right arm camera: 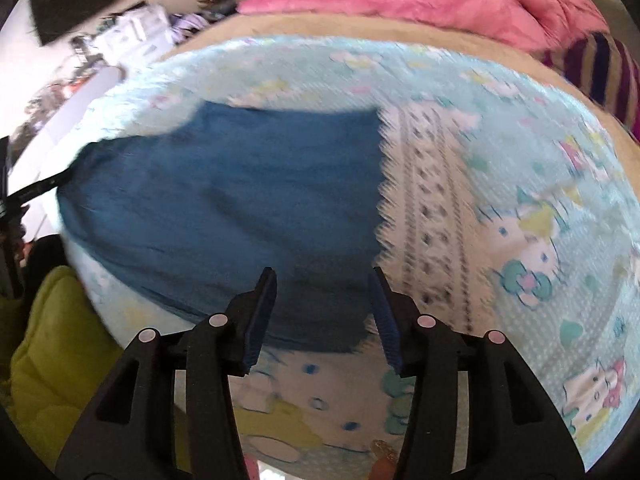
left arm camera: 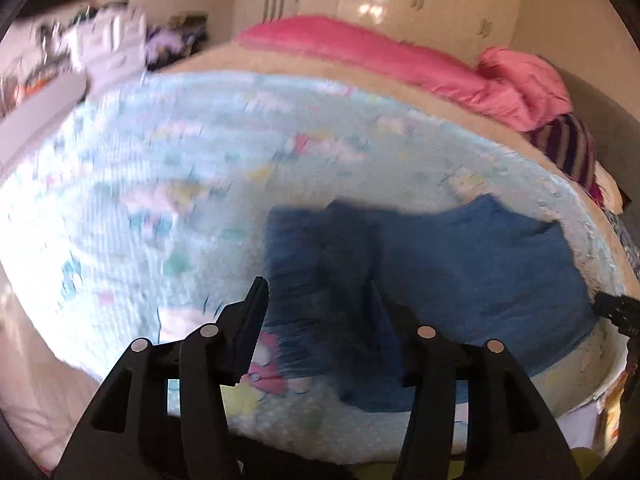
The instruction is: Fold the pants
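Both spread: left gripper (left arm camera: 316, 304) and right gripper (right arm camera: 322, 294) over blue pants (right arm camera: 224, 184) near bedspread (right arm camera: 520, 140) edge

Our left tongs (left arm camera: 318, 300) are matte black plastic, each finger widening toward the camera into an angular frame with slot-like cutouts, and four round pale silver pin heads sit in a row across the joints. Our right tongs (right arm camera: 322, 296) are built the same way, with black frames and four pale, slightly pinkish pin heads, and their fingers (right arm camera: 262, 312) carry ribbed blue pads on the inner faces. The left pads look dark and blurred, so we cannot tell their colour.
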The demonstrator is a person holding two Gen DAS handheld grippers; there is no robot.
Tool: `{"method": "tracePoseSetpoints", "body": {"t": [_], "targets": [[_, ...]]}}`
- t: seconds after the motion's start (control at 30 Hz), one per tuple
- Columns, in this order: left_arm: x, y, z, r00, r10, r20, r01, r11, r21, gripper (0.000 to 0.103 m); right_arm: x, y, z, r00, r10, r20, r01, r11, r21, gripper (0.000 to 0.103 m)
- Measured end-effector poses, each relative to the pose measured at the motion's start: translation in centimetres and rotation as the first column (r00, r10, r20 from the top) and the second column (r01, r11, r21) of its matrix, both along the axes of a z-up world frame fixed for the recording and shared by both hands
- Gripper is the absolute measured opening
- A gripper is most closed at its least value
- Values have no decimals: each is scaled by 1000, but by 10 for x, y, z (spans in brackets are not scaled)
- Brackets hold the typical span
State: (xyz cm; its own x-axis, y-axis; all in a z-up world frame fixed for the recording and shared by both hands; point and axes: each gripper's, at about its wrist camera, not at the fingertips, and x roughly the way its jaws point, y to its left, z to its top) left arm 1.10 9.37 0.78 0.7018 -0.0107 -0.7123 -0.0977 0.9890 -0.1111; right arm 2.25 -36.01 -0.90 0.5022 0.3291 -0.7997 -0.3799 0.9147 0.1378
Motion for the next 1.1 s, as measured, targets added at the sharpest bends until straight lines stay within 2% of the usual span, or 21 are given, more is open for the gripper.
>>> {"method": "tracePoseSetpoints", "body": {"t": [0.07, 0.13, 0.23, 0.27, 0.33, 0.43, 0.53, 0.6, 0.7, 0.9, 1.0, 1.1], "targets": [[-7, -24, 13, 996, -82, 45, 83, 996, -15, 50, -1, 17, 2, 998, 57, 15, -57, 998, 3, 40], [-6, -54, 14, 978, -202, 45, 204, 978, -42, 50, -1, 27, 1, 996, 90, 12, -90, 996, 4, 40], [2, -90, -2, 957, -291, -10, 291, 957, 7, 51, 0, 41, -5, 991, 131, -16, -131, 991, 1, 40], [5, -96, -8, 952, -305, -33, 306, 952, 6, 57, -1, 43, -9, 989, 142, -33, -142, 990, -1, 41], [15, -105, -32, 933, -339, -118, 340, 940, -15, 61, -4, 47, -22, 984, 159, -81, -162, 986, -40, 42], [22, -106, -50, 922, -348, -168, 347, 937, -37, 62, -6, 44, -25, 985, 158, -69, -160, 987, -30, 43], [24, -104, -38, 920, -376, -115, 366, 925, -99, 62, -6, 44, -18, 984, 168, -59, -169, 985, -21, 43], [31, -103, -31, 920, -383, -89, 370, 920, -129, 62, -3, 41, -7, 985, 172, -20, -172, 985, 2, 44], [50, -114, -18, 924, -374, -73, 367, 925, -98, 68, 8, 39, 4, 987, 158, 17, -158, 987, 8, 47], [102, -143, 5, 908, -417, -43, 416, 909, -28, 71, 34, 34, 6, 992, 125, 26, -124, 992, -31, 47], [142, -154, 1, 901, -427, -82, 427, 904, -15, 71, 46, 32, -3, 995, 99, -9, -99, 994, -50, 47], [181, -163, -14, 885, -450, -119, 446, 893, -56, 71, 49, 24, -17, 996, 76, -53, -78, 996, -41, 47]]}}
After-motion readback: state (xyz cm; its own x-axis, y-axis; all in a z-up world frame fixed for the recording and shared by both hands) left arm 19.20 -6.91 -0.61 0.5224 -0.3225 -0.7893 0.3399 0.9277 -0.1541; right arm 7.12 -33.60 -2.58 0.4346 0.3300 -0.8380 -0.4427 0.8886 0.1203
